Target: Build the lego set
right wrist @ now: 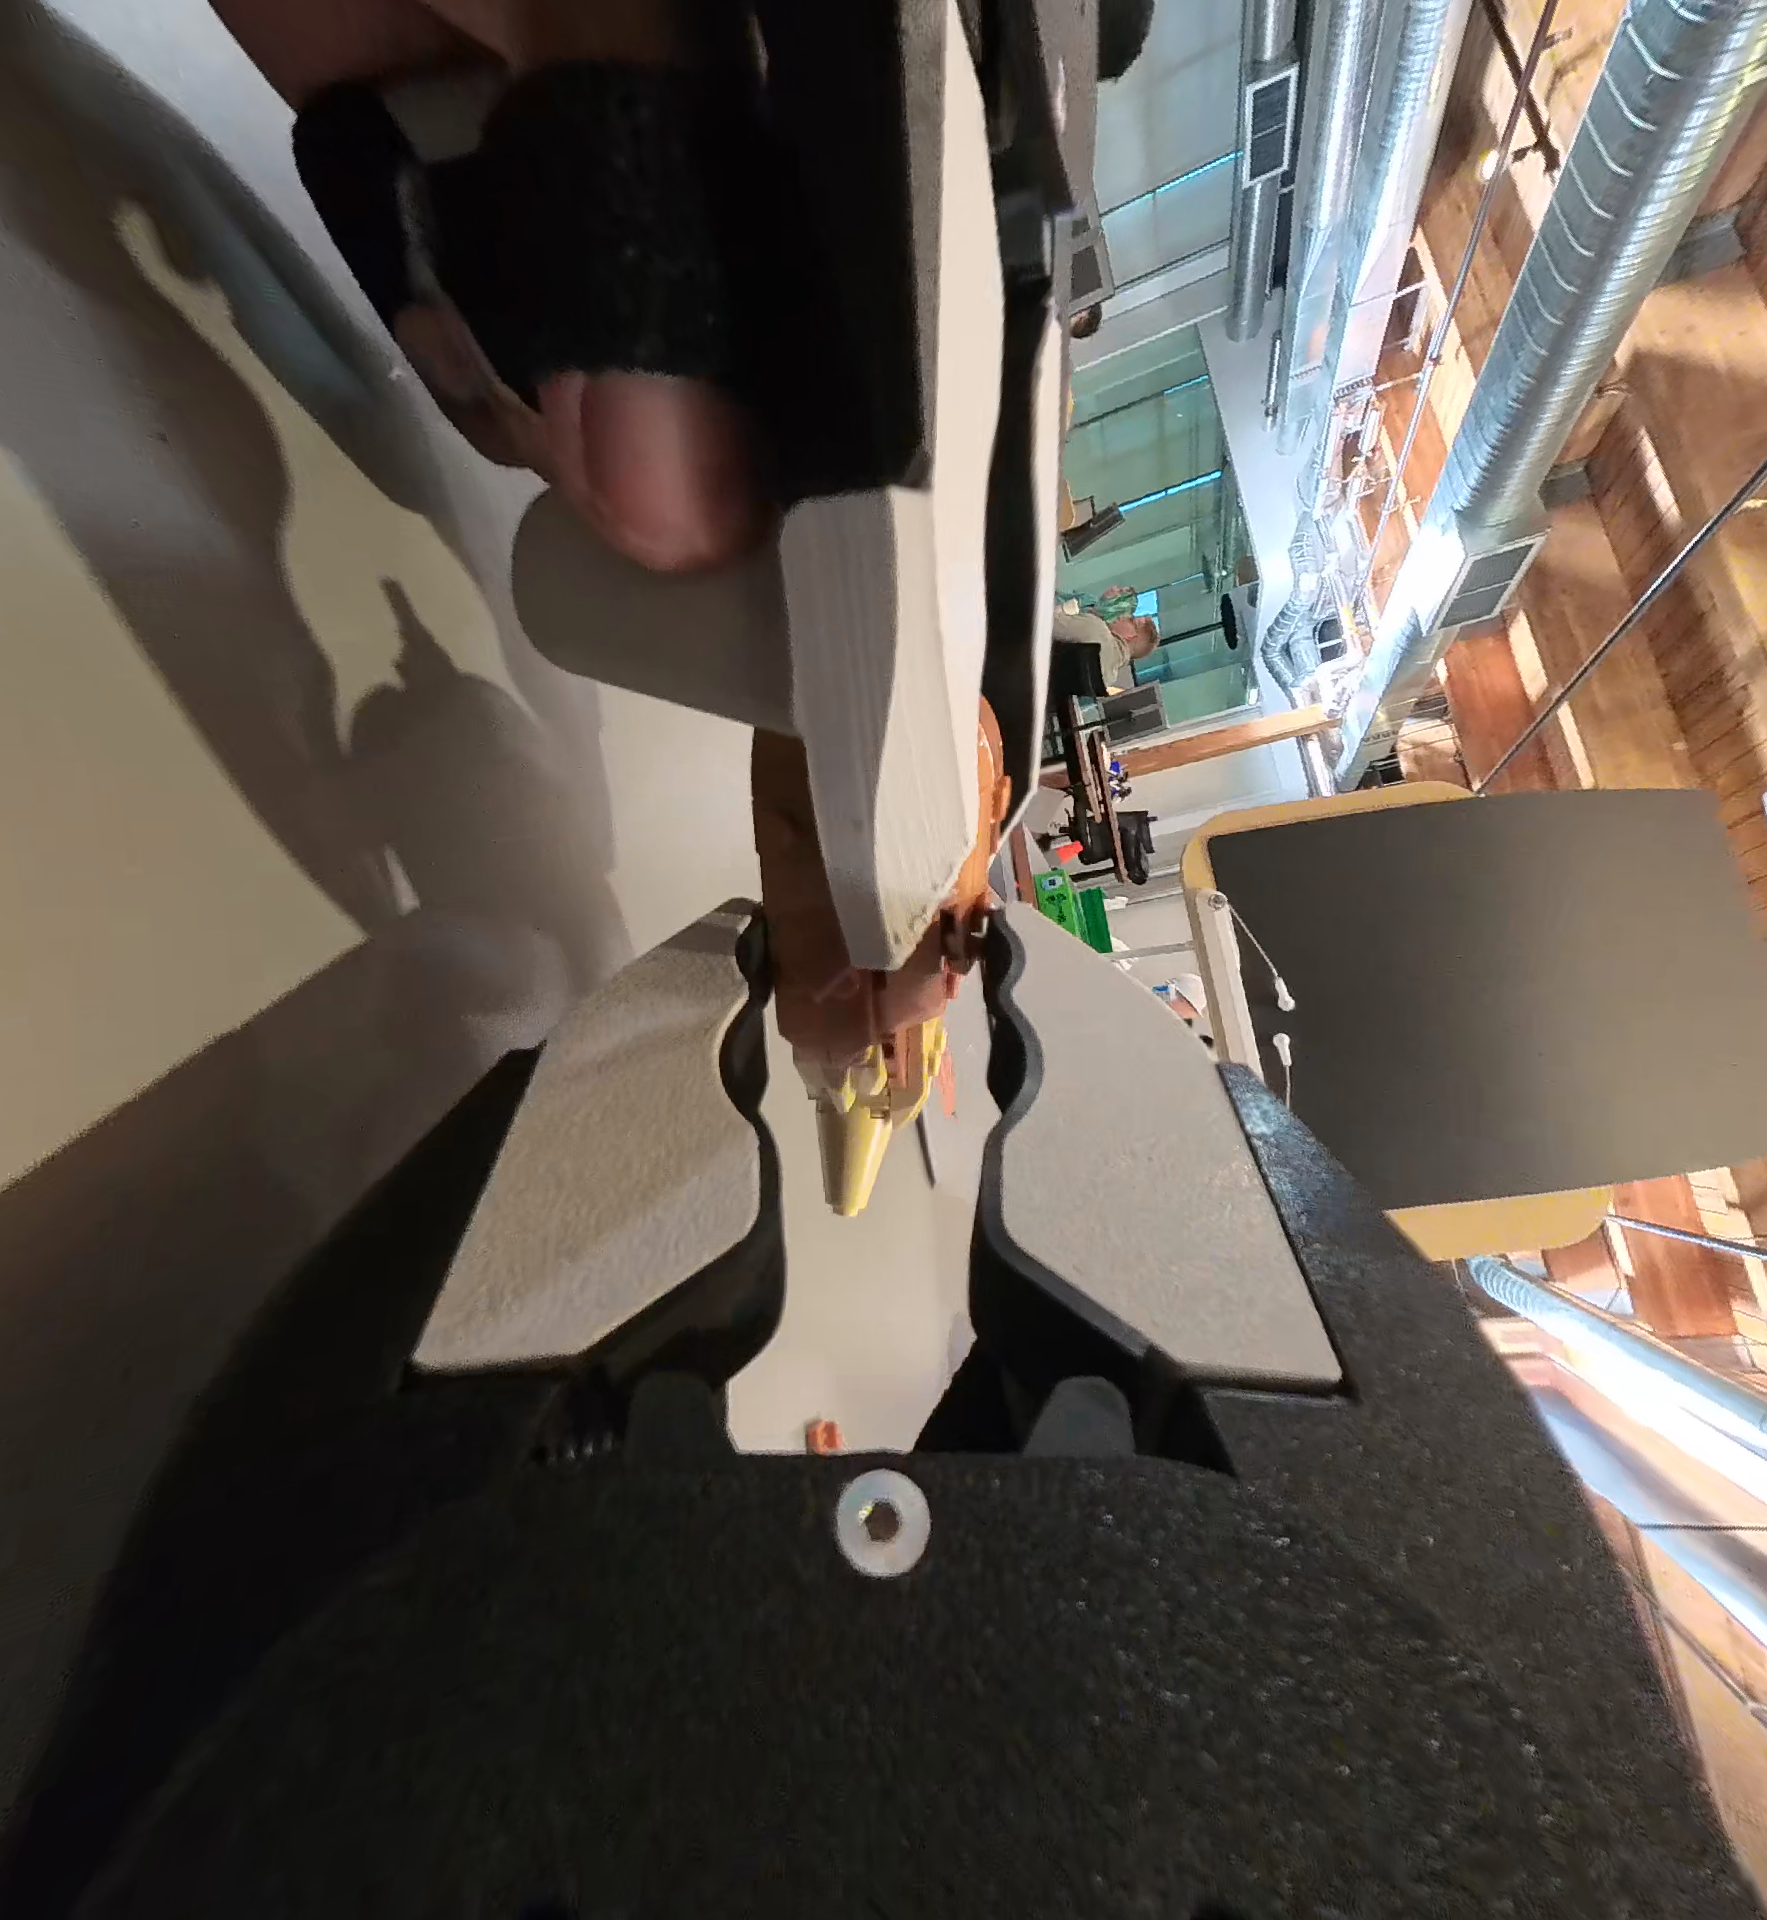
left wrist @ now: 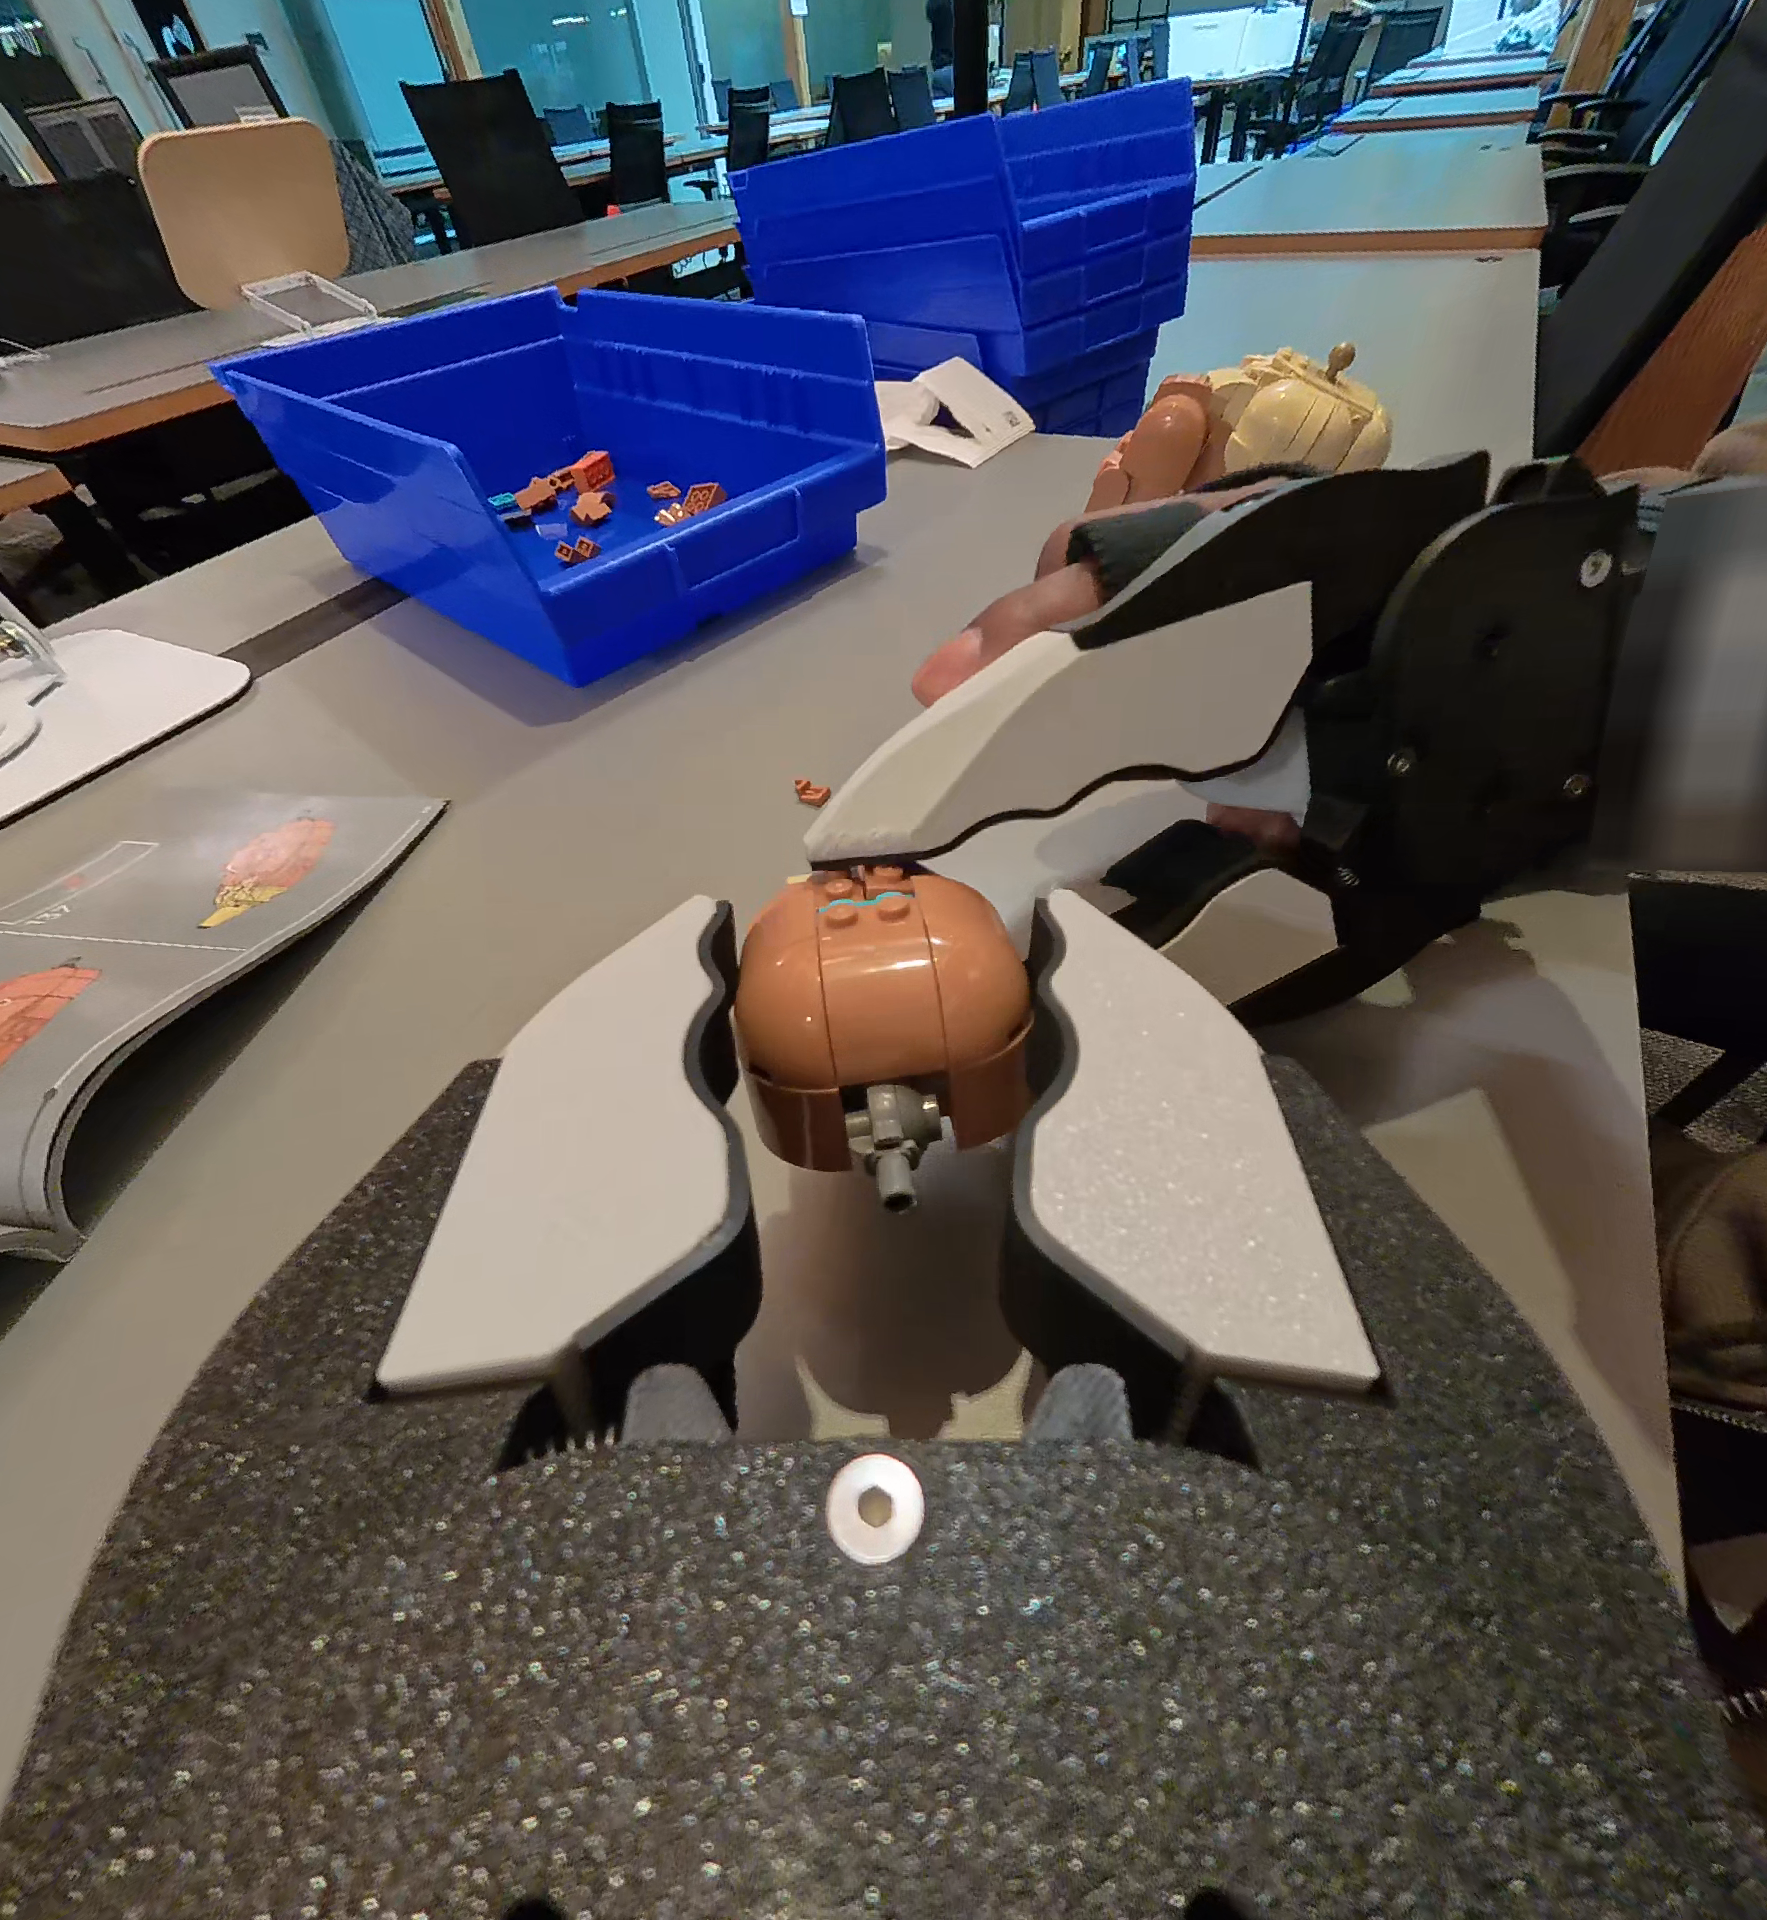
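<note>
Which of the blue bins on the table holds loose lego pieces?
The nearer blue bin, standing alone with its open front showing brown pieces on its floor. The others form a nested stack behind it.

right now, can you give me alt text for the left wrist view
The left gripper clamps a rounded tan-and-brown lego assembly above a grey table, while the right gripper touches its studded top. Behind sit an open blue plastic bin of loose brown bricks and an open instruction booklet.
</note>
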Demonstrator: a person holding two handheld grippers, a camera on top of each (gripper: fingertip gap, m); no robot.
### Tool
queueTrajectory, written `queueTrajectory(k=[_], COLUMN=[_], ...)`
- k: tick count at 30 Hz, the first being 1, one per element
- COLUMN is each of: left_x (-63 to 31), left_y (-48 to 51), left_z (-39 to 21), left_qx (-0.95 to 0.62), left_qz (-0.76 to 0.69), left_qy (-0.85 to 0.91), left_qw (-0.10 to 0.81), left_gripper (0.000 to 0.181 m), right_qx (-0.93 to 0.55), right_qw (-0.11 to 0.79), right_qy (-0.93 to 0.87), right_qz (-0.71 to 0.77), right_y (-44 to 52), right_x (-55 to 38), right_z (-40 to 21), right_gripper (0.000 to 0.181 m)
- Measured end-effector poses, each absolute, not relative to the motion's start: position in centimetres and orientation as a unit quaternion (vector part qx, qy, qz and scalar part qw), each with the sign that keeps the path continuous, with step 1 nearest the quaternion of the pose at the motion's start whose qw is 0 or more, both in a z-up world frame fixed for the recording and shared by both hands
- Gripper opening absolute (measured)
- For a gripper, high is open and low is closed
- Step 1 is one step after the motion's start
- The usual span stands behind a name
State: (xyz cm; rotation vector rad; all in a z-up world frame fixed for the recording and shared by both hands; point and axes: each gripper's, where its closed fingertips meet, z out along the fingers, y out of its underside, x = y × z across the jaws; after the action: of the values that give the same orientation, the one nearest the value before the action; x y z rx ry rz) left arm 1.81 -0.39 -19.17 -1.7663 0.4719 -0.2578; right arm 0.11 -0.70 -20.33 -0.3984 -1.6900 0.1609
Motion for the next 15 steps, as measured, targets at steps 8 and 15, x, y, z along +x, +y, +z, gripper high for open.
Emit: queueTrajectory(k=[8,15], left_x=[1.85,1.95], left_y=[-0.32,-0.17], left_z=[-18.93,-18.62], left_qx=[-0.758,-0.758], left_qz=[-0.114,-0.110], left_qy=[0.205,0.206], left_qw=[0.608,0.609], left_gripper=[0.054,0.054], right_qx=[-0.159,-0.158], right_qw=[0.643,0.642], right_qy=[-0.747,-0.749], right_qz=[0.056,0.046], right_y=[-0.60,-0.34], right_x=[0.16,0.29], right_z=[-20.17,-19.92], right_gripper=[0.038,0.037])
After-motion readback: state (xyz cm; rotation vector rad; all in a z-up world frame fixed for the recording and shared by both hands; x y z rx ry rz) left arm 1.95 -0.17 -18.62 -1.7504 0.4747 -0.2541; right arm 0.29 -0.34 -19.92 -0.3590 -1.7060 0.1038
